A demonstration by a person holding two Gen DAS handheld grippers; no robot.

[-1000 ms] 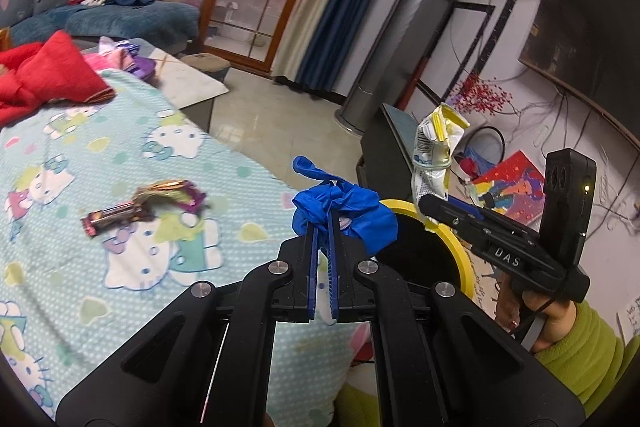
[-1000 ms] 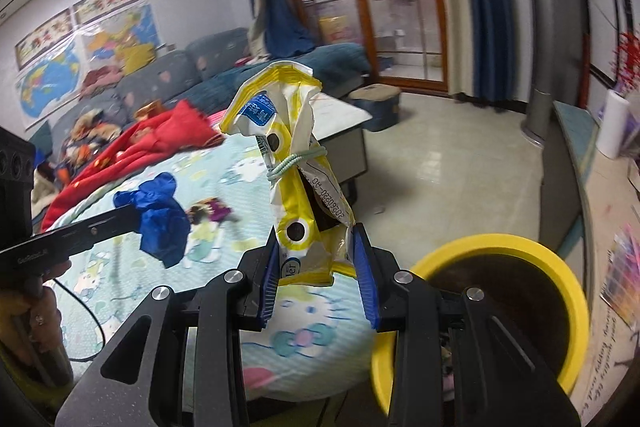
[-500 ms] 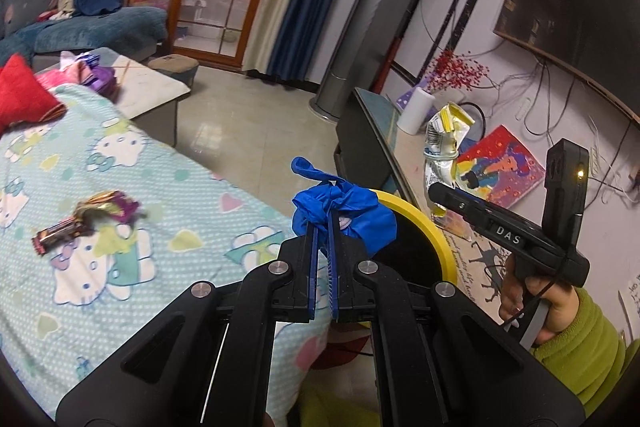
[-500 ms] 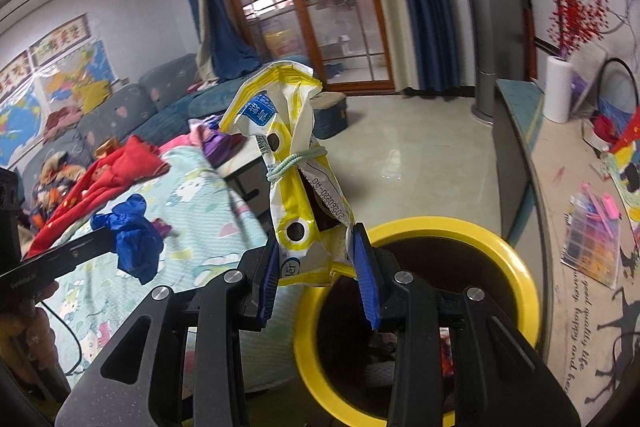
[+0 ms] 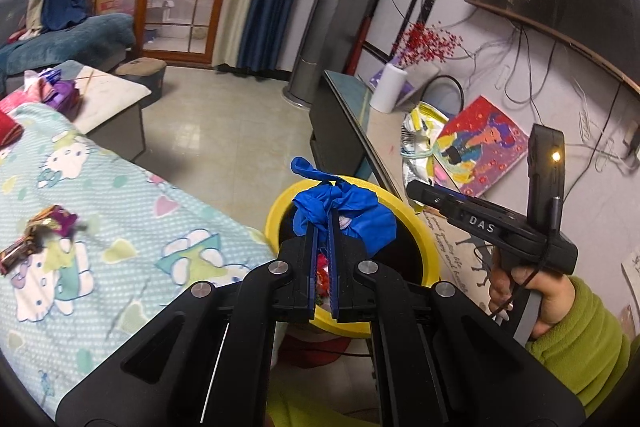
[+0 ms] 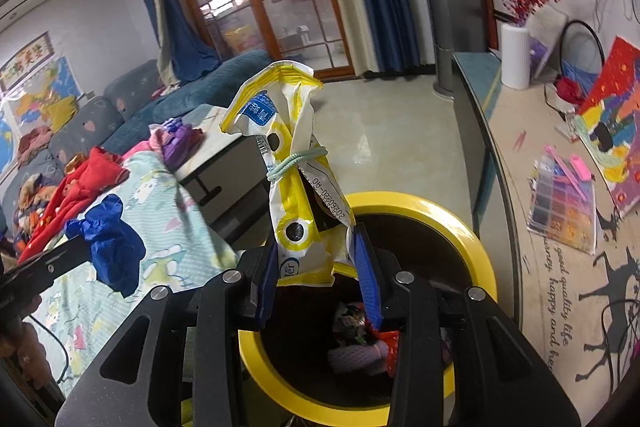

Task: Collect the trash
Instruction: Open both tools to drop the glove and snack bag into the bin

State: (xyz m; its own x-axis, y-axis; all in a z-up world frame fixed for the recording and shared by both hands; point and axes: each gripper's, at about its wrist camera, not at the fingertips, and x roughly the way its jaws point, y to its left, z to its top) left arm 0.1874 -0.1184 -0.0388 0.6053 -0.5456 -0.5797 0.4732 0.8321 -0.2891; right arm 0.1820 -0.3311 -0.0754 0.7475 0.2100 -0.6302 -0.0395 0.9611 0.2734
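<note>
My left gripper (image 5: 322, 223) is shut on a crumpled blue glove (image 5: 352, 213), held just above the near rim of a yellow-rimmed bin (image 5: 424, 239). My right gripper (image 6: 316, 247) is shut on a yellow and white snack bag (image 6: 296, 187) tied with a pale green band, and it stands over the open bin (image 6: 460, 223). In the right wrist view the left gripper (image 6: 76, 247) and its blue glove (image 6: 116, 247) hang at the left, beside the bed. The left wrist view catches the snack bag (image 5: 420, 131) at the right gripper's tip (image 5: 416, 191). Some trash (image 6: 360, 339) lies inside the bin.
Candy wrappers (image 5: 40, 239) lie on the cartoon-print bed sheet (image 5: 120, 211) left of the bin. A long low cabinet (image 5: 348, 131) with a paper roll (image 5: 388, 93) and colourful pictures (image 5: 480, 143) runs along the right. Tiled floor (image 5: 224, 131) stretches beyond.
Both grippers have swung from above the bed over to the bin with their loads. The bin now fills the space under the fingers in both views.
</note>
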